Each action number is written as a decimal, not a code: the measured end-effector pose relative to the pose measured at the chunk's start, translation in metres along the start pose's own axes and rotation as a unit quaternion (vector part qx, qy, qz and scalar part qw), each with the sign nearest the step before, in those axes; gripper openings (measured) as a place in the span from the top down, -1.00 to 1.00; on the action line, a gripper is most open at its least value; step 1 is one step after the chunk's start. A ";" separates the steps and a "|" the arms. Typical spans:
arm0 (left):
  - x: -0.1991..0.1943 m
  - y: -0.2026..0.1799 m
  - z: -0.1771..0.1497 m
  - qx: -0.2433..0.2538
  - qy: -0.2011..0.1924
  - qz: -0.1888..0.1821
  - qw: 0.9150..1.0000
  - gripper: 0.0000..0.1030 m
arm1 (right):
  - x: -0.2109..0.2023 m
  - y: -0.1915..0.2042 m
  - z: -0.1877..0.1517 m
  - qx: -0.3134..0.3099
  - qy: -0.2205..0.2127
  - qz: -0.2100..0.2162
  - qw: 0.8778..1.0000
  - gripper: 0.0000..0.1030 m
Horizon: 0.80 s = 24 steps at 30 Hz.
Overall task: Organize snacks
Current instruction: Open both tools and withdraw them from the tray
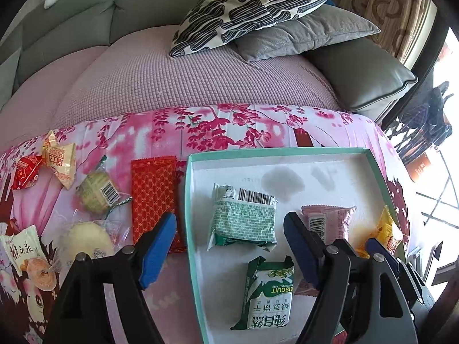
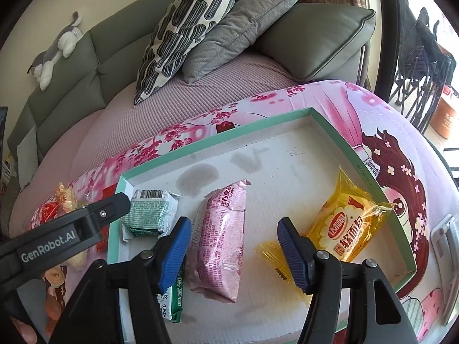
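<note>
The left gripper [image 1: 229, 246], open and empty, hung beside the red packet [image 1: 155, 197], lying lengthwise just left of it, nearer than the equally open, empty right gripper [image 2: 233, 250]

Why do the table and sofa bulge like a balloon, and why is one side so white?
Fisheye lenses bend straight edges in both views, like the box rim; dark corners are the lens circle. The window is blown out at right in the left wrist view, likewise in the right wrist view.

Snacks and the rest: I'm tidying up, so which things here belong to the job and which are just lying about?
Job: box, green packet, biscuit packet, pink packet, yellow packet, red packet.
Lying about: patterned pillow, grey pillow, plush toy.
</note>
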<state>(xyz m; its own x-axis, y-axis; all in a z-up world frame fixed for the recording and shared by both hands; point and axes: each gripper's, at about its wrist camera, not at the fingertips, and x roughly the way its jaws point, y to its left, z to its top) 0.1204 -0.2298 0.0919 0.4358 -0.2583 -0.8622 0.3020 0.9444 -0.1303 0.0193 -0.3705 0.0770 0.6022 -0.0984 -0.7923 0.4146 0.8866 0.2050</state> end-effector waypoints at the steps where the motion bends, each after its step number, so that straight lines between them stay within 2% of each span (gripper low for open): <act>1: -0.003 0.002 -0.001 -0.005 0.001 0.004 1.000 -0.52 | -0.002 0.000 0.000 -0.001 -0.003 -0.001 1.000 -0.31; 4: -0.011 0.010 -0.004 -0.019 0.003 0.013 1.000 -0.52 | -0.007 0.001 0.000 -0.006 -0.009 -0.008 1.000 -0.53; 8: -0.018 0.022 -0.008 -0.045 0.006 0.028 0.999 -0.55 | -0.012 0.005 0.000 -0.016 -0.015 -0.003 1.000 -0.73; 10: -0.020 0.029 -0.011 -0.060 0.009 0.039 0.997 -0.85 | -0.014 0.009 -0.002 -0.027 -0.016 -0.005 1.000 -0.76; 13: -0.023 0.039 -0.017 -0.075 0.010 0.055 0.996 -0.89 | -0.015 0.015 -0.005 -0.038 -0.015 -0.005 0.999 -0.83; 14: -0.023 0.041 -0.019 -0.078 0.012 0.060 0.995 -0.89 | -0.017 0.017 -0.006 -0.040 -0.017 -0.007 0.999 -1.00; 20: -0.023 0.057 -0.032 -0.094 0.011 0.065 0.993 -0.90 | -0.023 0.026 -0.012 -0.042 -0.027 0.008 0.999 -1.00; 24: -0.021 0.065 -0.044 -0.098 0.004 0.065 0.993 -0.90 | -0.020 0.032 -0.016 -0.052 -0.021 0.000 0.998 -1.00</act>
<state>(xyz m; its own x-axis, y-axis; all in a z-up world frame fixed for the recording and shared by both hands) 0.0936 -0.1541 0.0797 0.4535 -0.1299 -0.8818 0.0723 0.9914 -0.1089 0.0097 -0.3327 0.0900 0.6316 -0.1157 -0.7666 0.3422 0.9289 0.1418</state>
